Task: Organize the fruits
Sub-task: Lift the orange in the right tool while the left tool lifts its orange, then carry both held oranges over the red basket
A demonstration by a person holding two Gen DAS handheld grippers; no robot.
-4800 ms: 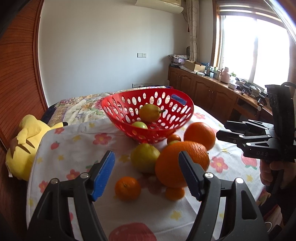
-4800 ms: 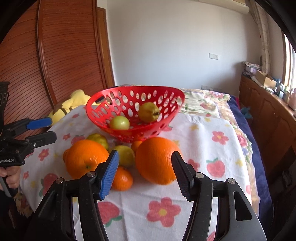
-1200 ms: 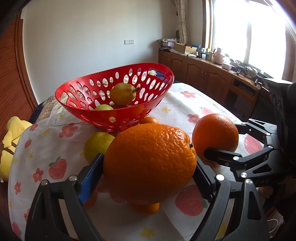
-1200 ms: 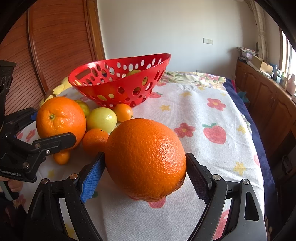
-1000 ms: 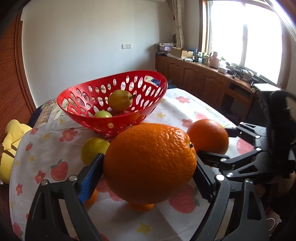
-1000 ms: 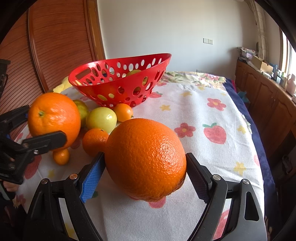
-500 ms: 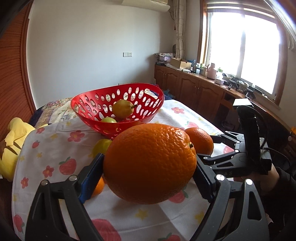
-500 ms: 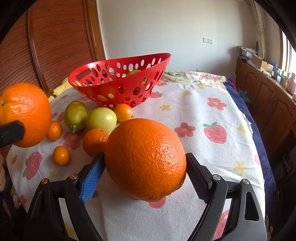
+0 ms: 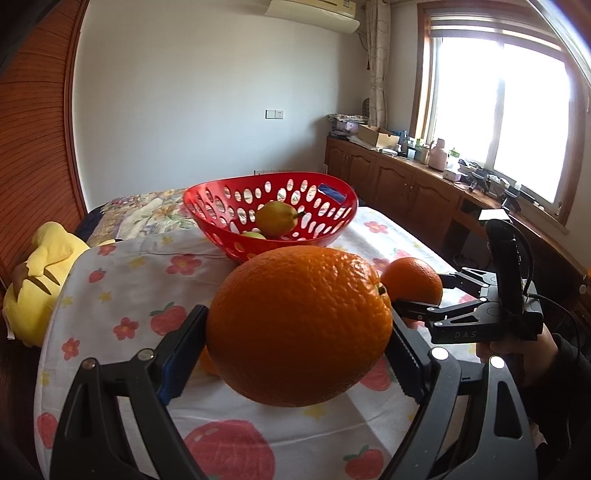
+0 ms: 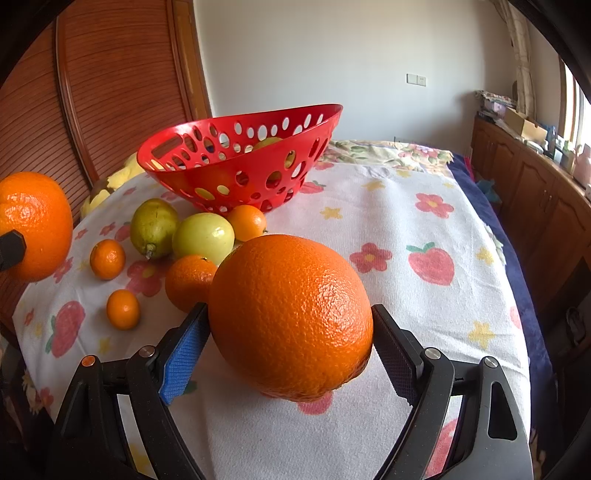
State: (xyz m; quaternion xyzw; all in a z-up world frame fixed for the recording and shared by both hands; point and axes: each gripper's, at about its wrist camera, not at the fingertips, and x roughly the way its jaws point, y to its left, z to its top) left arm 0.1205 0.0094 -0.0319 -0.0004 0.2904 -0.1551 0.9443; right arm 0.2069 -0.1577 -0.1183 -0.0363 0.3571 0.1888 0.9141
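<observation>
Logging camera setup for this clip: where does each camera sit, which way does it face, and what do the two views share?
Left wrist: on the left gripper, looking along its fingers, shut on a large orange, toward the red basket and window; the person's hand with the right gripper shows.
Right wrist: on the right gripper, shut on another orange, facing the basket and loose fruit on the tablecloth.
Shared: basket, tablecloth, both oranges.

A yellow plush toy [image 9: 40,284] lies at the edge of the floral-and-strawberry tablecloth [image 10: 406,221]. Wooden cabinets [image 9: 399,188] run beneath the bright window [image 9: 498,107], their top cluttered with a cardboard box [image 9: 380,134]. An air conditioner [image 9: 314,14] hangs on the white wall [image 9: 203,92].
</observation>
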